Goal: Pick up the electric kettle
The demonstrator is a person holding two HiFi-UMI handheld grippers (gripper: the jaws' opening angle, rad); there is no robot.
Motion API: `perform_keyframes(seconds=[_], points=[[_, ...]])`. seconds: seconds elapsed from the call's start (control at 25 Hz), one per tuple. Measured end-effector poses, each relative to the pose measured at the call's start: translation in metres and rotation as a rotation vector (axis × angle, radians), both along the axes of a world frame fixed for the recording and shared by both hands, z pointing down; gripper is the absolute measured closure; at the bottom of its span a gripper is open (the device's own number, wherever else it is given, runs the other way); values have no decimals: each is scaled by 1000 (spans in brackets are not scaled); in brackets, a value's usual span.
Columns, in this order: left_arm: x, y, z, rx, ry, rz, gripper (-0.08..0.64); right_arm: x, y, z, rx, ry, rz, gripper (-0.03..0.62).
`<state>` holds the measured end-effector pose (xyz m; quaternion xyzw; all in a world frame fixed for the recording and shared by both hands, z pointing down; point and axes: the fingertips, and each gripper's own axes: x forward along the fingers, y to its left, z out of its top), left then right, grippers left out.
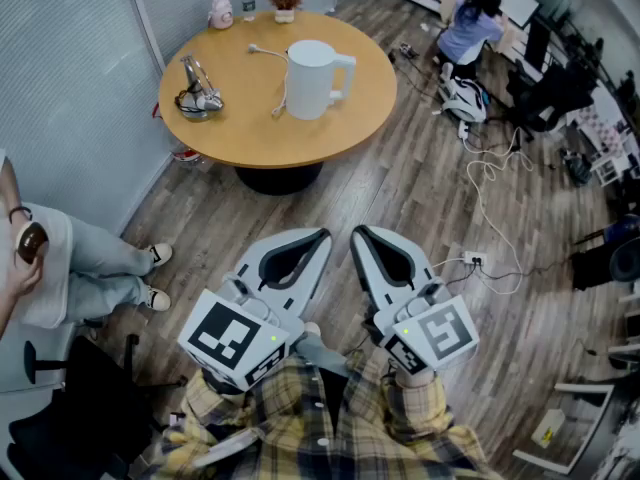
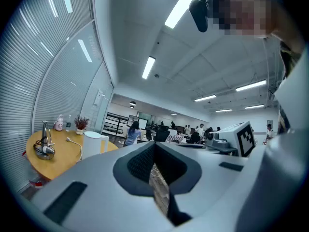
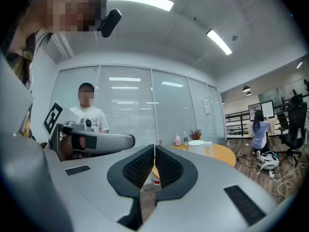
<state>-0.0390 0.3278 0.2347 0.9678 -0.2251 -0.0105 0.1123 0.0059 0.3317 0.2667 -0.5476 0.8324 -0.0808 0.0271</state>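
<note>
wooden table [image 1: 250, 118], electric kettle [image 1: 313, 80] upright on it; left gripper [image 1: 325, 235], right gripper [image 1: 357, 232] closed

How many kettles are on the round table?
1. The white kettle stands right of the centre of the table, its handle pointing right in the head view. None seems hidden.

Yellow and black plaid shirt [image 1: 280, 423]

both the left claw [image 1: 318, 238] and the right claw [image 1: 358, 235] are held level side by side, jaws closed and empty.
</note>
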Motion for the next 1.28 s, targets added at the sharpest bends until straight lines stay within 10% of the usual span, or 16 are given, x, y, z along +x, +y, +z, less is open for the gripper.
perform_keyframes(seconds=[1.28], points=[[21, -22, 10, 16, -18, -72, 558, 29, -22, -2, 20, 37, -24, 557]])
